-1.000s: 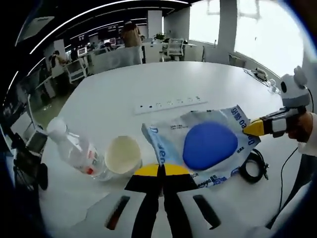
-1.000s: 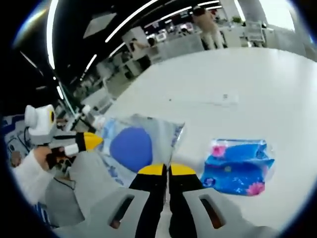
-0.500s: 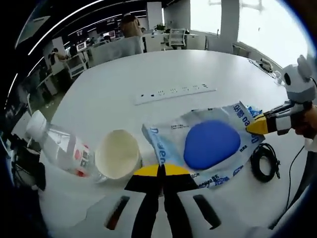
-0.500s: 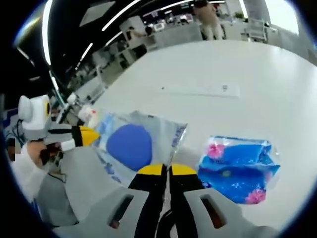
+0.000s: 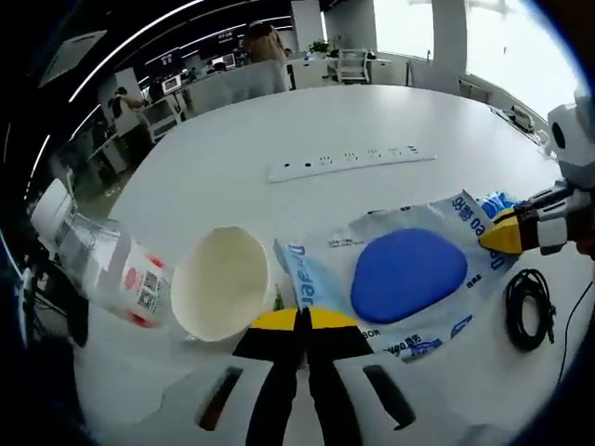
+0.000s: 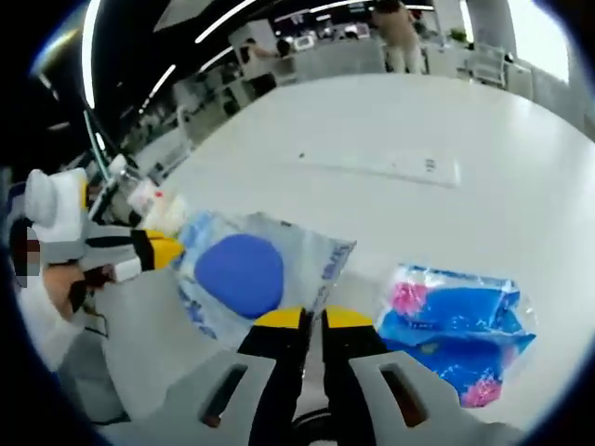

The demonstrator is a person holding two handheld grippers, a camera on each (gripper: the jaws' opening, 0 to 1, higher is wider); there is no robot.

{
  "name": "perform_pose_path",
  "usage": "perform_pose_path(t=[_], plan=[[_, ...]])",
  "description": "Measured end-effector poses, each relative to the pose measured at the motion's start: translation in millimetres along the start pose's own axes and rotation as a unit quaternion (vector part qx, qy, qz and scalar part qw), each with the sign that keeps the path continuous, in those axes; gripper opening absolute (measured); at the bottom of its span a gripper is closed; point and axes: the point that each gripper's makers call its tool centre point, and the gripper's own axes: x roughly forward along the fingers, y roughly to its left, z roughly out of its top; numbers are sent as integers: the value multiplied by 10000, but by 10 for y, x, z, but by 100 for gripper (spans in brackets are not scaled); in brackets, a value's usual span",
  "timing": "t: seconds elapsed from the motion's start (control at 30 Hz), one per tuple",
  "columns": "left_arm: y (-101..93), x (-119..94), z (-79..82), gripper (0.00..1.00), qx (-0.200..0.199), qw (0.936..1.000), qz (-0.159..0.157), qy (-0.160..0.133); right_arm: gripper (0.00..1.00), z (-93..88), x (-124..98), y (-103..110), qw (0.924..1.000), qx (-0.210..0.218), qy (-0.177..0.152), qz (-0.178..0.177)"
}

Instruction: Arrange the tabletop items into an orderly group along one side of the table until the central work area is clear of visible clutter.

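Pouch (image 5: pixel 409 279) with blue pad | soft, limp, light | I have both fingers pinched on opposite edges | grip edges, not middle

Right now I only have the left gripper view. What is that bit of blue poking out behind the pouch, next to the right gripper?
Observer: In the right gripper view it is a blue packet with pink flower prints, lying flat on the table.
Operator: Is it touching the pouch?
Observer: No. A strip of bare table lies between it and the pouch.
Operator: And how do the right gripper's jaws stand?
Observer: The right gripper has its jaws shut on the edge of the pouch nearest to it.
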Motion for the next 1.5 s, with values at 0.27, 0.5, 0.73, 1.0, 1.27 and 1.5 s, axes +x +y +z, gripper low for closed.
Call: perform_pose_path(t=[0.27,0.5,0.73,1.0,1.27,1.5], plan=[[-19,99,-33,0,-157,9999,-16,-18,5,-52,60,-84,9997,-114,115,-176],[12,128,-76,0,-276,9996,12,-14,9,-70,54,-70,9998,-103,94,-136],[35,116,-99,1,-387,9992,31,-31,15,-58,-5,-27,9997,-179,26,-164],[98,1,-92,4,-522,9984,96,-175,16,-50,-95,10,9992,-337,-92,-205],[44,-183,-146,4,-769,9966,61,-287,28,-15,-67,21,9983,-563,-6,-157],[-31,-420,-317,4,-871,9955,-32,-378,34,-55,-96,85,9953,-826,478,-157]])
